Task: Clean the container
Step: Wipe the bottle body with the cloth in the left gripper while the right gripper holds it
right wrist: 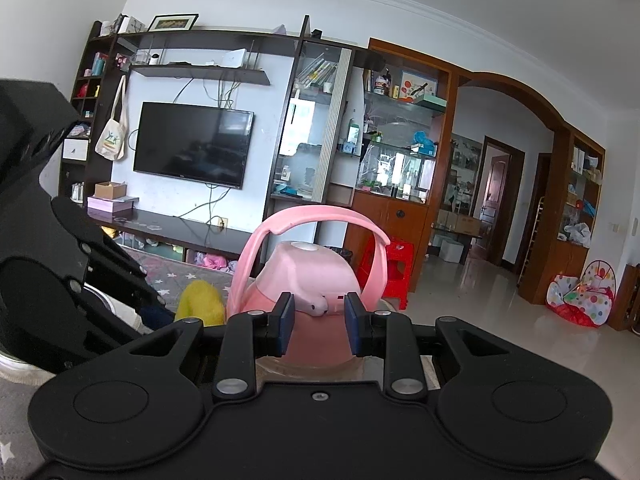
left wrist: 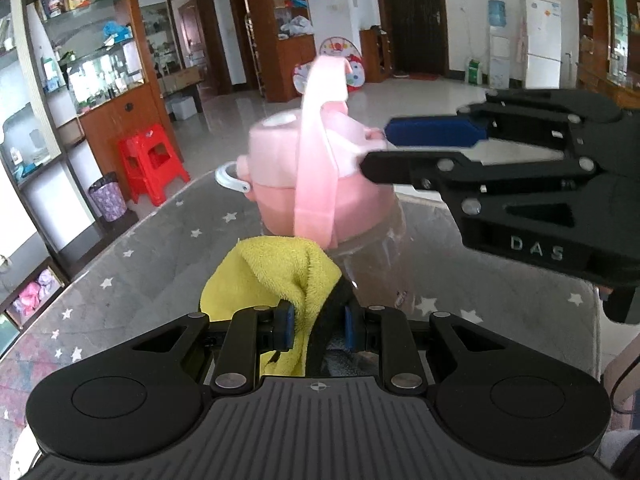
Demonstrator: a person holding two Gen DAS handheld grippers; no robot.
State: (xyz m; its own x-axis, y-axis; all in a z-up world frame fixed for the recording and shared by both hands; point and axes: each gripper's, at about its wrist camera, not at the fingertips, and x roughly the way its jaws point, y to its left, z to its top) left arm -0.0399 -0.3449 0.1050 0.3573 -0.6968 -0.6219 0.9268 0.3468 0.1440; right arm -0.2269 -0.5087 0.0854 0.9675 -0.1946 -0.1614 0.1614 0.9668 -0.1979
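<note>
The bench [left wrist: 168,248], covered in grey cloth printed with white stars, carries a clear water bottle [left wrist: 372,264] standing upright near its middle. The bottle has a pink lid [left wrist: 288,160] with a pink carry strap [left wrist: 320,128] arching over the top and a white ring at one side. In the right wrist view the same lid [right wrist: 308,276] sits directly ahead, the strap [right wrist: 320,216] looping above it.

The right gripper [left wrist: 374,148] comes in from the right at lid height; its two fingers straddle the small spout tab of the lid, with a gap visible on each side, so the jaws stand released rather than clamped. From its own camera, the right gripper [right wrist: 318,322] shows the blue pads [right wrist: 285,322] parted around that tab.

The left gripper [left wrist: 320,326] is clenched on a yellow towel [left wrist: 272,276], which bunches up just in front of the bottle's clear body, touching or almost touching it. The towel [right wrist: 200,298] appears left of the lid in the right wrist view.
</note>
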